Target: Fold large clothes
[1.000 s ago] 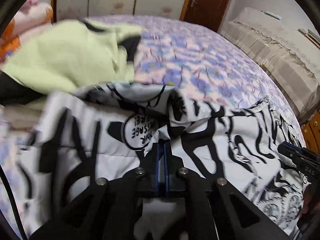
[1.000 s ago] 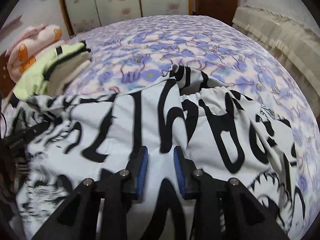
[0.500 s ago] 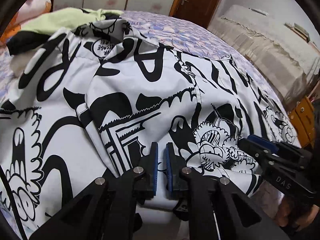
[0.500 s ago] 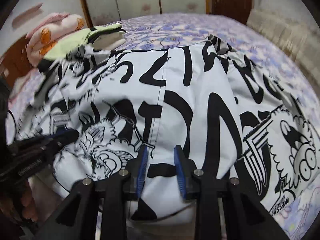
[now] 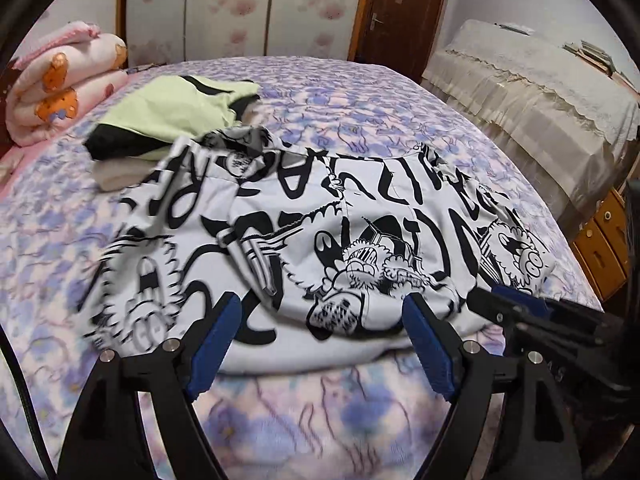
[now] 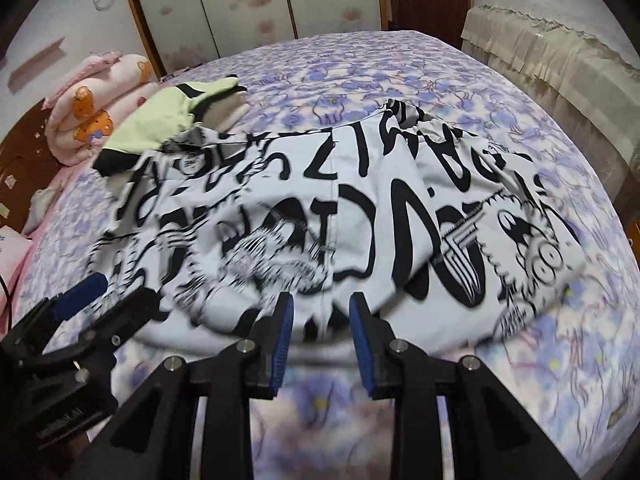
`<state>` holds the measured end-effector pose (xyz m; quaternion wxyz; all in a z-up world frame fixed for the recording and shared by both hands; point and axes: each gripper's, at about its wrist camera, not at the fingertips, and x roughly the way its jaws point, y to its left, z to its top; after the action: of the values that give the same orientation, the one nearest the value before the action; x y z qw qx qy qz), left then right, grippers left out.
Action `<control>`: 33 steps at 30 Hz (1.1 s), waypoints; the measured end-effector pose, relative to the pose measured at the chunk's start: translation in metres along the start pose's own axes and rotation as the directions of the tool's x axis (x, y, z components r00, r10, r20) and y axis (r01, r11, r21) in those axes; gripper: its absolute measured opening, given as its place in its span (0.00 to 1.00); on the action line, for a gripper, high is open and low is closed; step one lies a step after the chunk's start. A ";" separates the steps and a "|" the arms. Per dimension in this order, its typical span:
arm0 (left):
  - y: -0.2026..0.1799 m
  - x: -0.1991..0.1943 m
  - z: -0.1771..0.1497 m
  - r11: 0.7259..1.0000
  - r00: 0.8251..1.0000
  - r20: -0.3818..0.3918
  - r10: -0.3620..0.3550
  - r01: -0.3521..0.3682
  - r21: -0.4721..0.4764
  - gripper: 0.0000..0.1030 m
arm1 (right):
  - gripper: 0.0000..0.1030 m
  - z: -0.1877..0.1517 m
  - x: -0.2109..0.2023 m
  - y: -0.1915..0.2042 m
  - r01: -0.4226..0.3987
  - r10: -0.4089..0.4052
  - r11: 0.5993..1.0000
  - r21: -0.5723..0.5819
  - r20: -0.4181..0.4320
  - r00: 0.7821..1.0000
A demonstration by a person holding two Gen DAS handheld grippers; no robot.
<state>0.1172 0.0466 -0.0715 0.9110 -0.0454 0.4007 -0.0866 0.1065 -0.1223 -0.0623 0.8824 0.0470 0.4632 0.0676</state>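
Observation:
A large white garment with black cartoon graffiti print (image 5: 320, 240) lies folded over on the bed, its near edge facing me; it also shows in the right wrist view (image 6: 340, 232). My left gripper (image 5: 320, 336) is wide open and empty, just short of the garment's near edge. My right gripper (image 6: 320, 336) is open and empty, its pads at the near edge without pinching it. The right gripper shows at the right of the left wrist view (image 5: 520, 312), and the left gripper at the lower left of the right wrist view (image 6: 92, 296).
The bed has a purple flowered sheet (image 5: 360, 100). A pale green and black garment (image 5: 172, 116) lies beyond the printed one. A rolled pink blanket (image 5: 60, 84) sits at the far left. A lace-covered cabinet (image 5: 540, 92) and a wooden door (image 5: 404, 12) stand to the right.
Both grippers have let go of the printed garment and pulled back toward me. The left one opened wide. The garment has dropped flat on the bed.

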 end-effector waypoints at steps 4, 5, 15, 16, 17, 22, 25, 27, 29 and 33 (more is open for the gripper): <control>-0.002 -0.031 -0.004 1.000 0.999 0.031 0.013 -0.012 -0.015 0.80 | 0.28 -0.012 -0.022 0.004 -0.022 0.022 1.000 0.001 0.008 1.000; -0.002 -0.037 -0.004 1.000 1.000 0.029 0.010 -0.010 -0.021 0.80 | 0.28 -0.014 -0.028 0.004 -0.033 0.033 0.999 0.004 0.004 0.999; 0.002 -0.068 -0.008 0.994 0.997 0.028 -0.078 0.080 -0.079 0.80 | 0.28 -0.016 -0.069 0.005 -0.066 0.064 0.998 0.025 0.053 0.997; 0.003 -0.070 -0.008 0.993 0.996 0.031 -0.081 0.083 -0.084 0.80 | 0.28 -0.016 -0.073 0.005 -0.064 0.063 0.998 0.022 0.064 0.996; 0.006 -0.072 -0.008 0.992 0.996 0.033 -0.088 0.090 -0.092 0.81 | 0.28 -0.016 -0.076 0.006 -0.060 0.058 0.998 0.020 0.073 0.996; 0.032 -0.069 -0.015 0.973 0.991 0.032 -0.132 0.136 -0.186 0.81 | 0.28 -0.012 -0.084 0.011 -0.042 0.041 0.999 0.003 0.113 0.993; 0.051 -0.056 -0.024 0.950 0.985 0.028 -0.169 0.170 -0.261 0.81 | 0.28 -0.007 -0.083 0.015 -0.037 0.037 0.999 0.000 0.135 0.990; 0.062 -0.046 -0.032 0.932 0.980 0.033 -0.197 0.198 -0.304 0.81 | 0.28 -0.004 -0.078 0.017 -0.036 0.035 0.999 0.006 0.142 0.989; 0.072 -0.038 -0.041 0.915 0.975 0.048 -0.215 0.218 -0.339 0.81 | 0.28 -0.001 -0.071 0.018 -0.036 0.035 0.999 0.008 0.140 0.990; 0.097 -0.010 -0.065 0.858 0.963 0.084 -0.255 0.265 -0.439 0.81 | 0.28 0.004 -0.053 0.018 -0.027 0.026 1.000 0.013 0.122 0.992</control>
<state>0.0742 0.1428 -0.1226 0.8606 -0.3077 0.3894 -0.1139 0.0785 -0.1128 -0.0150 0.9077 0.0636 0.4083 0.0730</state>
